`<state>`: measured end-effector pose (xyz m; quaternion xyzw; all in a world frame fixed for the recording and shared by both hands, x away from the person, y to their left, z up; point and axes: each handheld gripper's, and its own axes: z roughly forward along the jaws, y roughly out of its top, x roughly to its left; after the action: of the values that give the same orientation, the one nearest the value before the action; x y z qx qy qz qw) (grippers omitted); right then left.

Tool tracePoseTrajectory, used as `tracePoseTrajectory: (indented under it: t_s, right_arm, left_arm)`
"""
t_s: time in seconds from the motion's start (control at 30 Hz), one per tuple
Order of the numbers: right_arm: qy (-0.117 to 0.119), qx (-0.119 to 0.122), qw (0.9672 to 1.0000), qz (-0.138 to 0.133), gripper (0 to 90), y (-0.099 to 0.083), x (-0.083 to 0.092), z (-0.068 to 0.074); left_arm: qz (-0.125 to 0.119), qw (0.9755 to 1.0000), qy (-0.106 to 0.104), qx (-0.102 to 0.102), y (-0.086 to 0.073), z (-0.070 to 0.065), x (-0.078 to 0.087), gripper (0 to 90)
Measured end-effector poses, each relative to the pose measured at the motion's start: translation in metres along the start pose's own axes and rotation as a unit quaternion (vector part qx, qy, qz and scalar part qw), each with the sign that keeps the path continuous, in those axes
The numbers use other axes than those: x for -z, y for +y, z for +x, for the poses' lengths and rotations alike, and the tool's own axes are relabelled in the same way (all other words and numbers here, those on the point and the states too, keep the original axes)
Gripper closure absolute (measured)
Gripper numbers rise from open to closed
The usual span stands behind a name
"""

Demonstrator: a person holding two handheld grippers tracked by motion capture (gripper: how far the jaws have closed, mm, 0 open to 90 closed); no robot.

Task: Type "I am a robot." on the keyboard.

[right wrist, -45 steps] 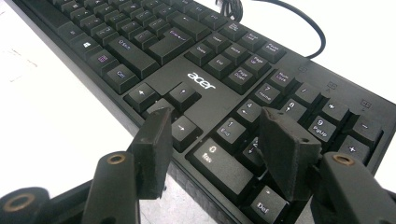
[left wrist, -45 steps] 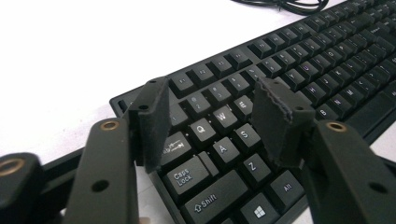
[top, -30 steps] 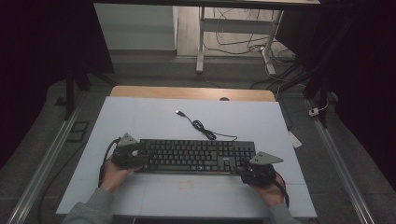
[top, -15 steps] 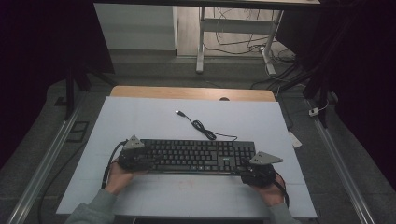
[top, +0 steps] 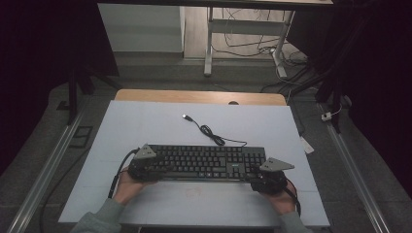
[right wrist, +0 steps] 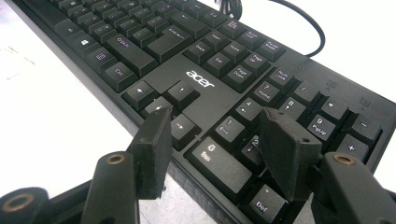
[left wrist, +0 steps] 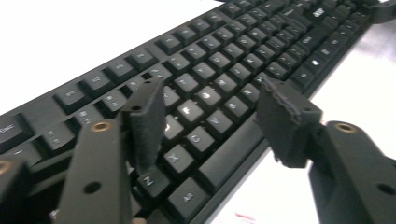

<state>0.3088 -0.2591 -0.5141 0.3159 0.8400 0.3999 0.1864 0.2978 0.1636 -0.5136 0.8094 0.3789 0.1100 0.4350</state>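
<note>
Looking down, we see the keyboard [top: 204, 162] near the white table's [top: 160, 121] front edge, its cable [top: 214, 136] trailing behind into open room. Our left gripper [left wrist: 210, 116] has slid inward along the keyboard, jaws just narrowing over the keys, unpressed. Our right gripper [right wrist: 215, 144] straddles the numpad corner, spread.

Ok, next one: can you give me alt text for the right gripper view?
The right claw hangs open over the number-pad end of a black keyboard, one jaw above the arrow keys, the other above the number keys. The keyboard lies on a white table, and its black cable curves away behind it.
</note>
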Motion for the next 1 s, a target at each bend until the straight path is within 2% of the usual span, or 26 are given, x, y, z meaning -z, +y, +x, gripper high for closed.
tracePoseTrajectory:
  t_s: [0.13, 0.27, 0.37, 0.6, 0.73, 1.0]
  right_arm:
    - [0.000, 0.000, 1.0000, 0.001, 44.7, 0.000, 0.000, 0.000]
    - [0.000, 0.000, 1.0000, 0.001, 44.7, 0.000, -0.001, 0.000]
    - [-0.002, 0.001, 1.0000, 0.002, 44.7, 0.000, -0.001, 0.000]
    - [-0.001, 0.002, 1.0000, 0.003, 44.7, -0.001, -0.002, 0.001]
    - [-0.001, 0.004, 1.0000, 0.006, 44.6, -0.001, -0.002, 0.001]
    - [-0.001, 0.005, 1.0000, 0.007, 44.6, -0.001, -0.003, 0.001]
  left_arm:
    - [0.005, 0.9996, -0.017, -0.021, -0.001, -0.007, -0.004, 61.5]
    - [0.010, 0.9990, -0.028, -0.033, 0.000, -0.013, -0.008, 66.4]
    - [0.016, 0.9987, -0.029, -0.040, 0.000, -0.016, -0.011, 70.7]
    - [0.032, 0.9978, -0.032, -0.048, 0.000, -0.020, -0.017, 88.6]
    - [0.041, 0.9974, -0.027, -0.053, -0.001, -0.021, -0.021, 89.0]
    - [0.044, 0.9974, -0.023, -0.052, -0.001, -0.021, -0.024, 89.0]
